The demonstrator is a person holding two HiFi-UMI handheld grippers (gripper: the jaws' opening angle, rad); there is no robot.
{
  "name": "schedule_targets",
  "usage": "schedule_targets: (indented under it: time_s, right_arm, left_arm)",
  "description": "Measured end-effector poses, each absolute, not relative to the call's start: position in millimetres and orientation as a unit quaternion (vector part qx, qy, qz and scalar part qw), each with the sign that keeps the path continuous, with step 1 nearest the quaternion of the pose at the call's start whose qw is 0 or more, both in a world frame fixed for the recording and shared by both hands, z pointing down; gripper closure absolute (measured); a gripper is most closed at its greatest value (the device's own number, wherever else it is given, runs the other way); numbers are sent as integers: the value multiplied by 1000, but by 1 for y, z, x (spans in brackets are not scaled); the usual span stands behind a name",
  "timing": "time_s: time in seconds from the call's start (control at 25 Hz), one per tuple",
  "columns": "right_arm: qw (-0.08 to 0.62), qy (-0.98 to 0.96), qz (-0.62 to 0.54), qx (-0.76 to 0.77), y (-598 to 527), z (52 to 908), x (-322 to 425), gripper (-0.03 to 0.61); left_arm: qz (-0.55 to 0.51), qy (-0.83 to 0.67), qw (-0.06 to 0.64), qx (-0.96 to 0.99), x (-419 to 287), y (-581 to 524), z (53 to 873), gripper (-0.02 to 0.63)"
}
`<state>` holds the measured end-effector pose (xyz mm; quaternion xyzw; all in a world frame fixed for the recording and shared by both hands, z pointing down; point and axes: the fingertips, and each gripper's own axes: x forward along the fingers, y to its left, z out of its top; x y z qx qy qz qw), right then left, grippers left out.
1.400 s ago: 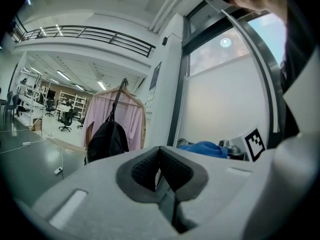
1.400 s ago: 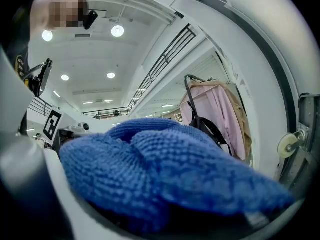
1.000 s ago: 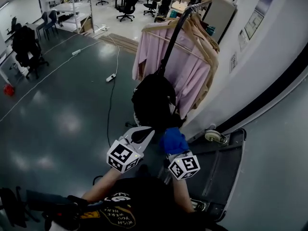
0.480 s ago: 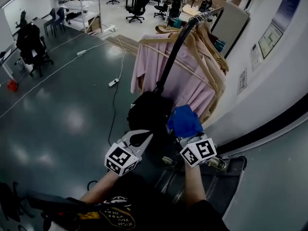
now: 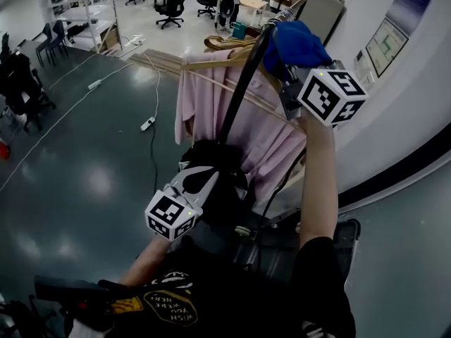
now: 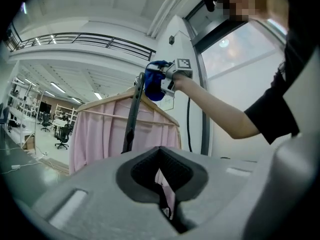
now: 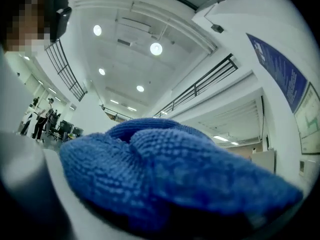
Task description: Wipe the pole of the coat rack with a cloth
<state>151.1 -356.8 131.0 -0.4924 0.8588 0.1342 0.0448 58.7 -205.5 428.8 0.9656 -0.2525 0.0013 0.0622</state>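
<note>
The coat rack's black pole (image 5: 239, 94) slants up from a black bag to the top rail. My right gripper (image 5: 292, 65) is raised high, shut on a blue cloth (image 5: 299, 44) that lies against the pole's upper end. The cloth (image 7: 165, 174) fills the right gripper view and hides the jaws. In the left gripper view the pole (image 6: 132, 116) rises to the cloth (image 6: 156, 81) and the right gripper (image 6: 165, 81). My left gripper (image 5: 197, 182) is low, beside the pole's lower part, shut with nothing held; its jaws (image 6: 162, 184) meet round a small gap.
Pink garments (image 5: 204, 97) on wooden hangers hang from the rack, and a black bag (image 5: 218, 160) hangs low on the pole. A white wall (image 5: 394, 104) stands close on the right. A wheeled platform (image 5: 345, 238) is at my feet. A power cable (image 5: 151, 118) crosses the floor.
My right gripper has carried the blue cloth up along the pole, from near the black bag to the top. The left gripper has hardly moved.
</note>
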Motion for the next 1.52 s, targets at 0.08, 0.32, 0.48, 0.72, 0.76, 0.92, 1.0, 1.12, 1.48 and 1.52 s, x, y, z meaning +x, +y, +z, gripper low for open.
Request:
schedule_targets:
  time_s: [0.08,0.32,0.48,0.72,0.76,0.92,1.0,1.12,1.48,1.52]
  right_arm:
    - [26,859,108,-499,-385,132,154,568]
    - [109,872,118,-462,-344,162,124,568]
    - [88,871,162,-456,-312,218,98,568]
    - [24,896,162,-413,-308,340,82,568]
    - [19,903,158,-400,-308,360,80,568]
    - [37,924,146,-351,-305,408,84,571]
    - [36,928,151,-339,-302,405,83,571]
    - [65,925,193,-321,-295,359,75,571]
    - [150,874,250,-390,-332,171,98,571]
    - [153,866,246,-407,-343,156,106,571]
  left_arm:
    - [1,-239,67,969,63,-216,431,614]
    - [11,-212,95,973,56,-239,451,614]
    - [15,-224,103,969,43,-253,459,614]
    - [5,-251,102,963,44,-268,456,614]
    - [4,-254,102,962,45,-268,455,614]
    - [3,-265,101,959,50,-265,451,614]
    - [1,-271,103,957,51,-264,452,614]
    - [2,-277,102,955,55,-266,452,614]
    - [-18,-272,8,962,68,-274,387,614]
    - [-22,-271,3,962,69,-275,381,614]
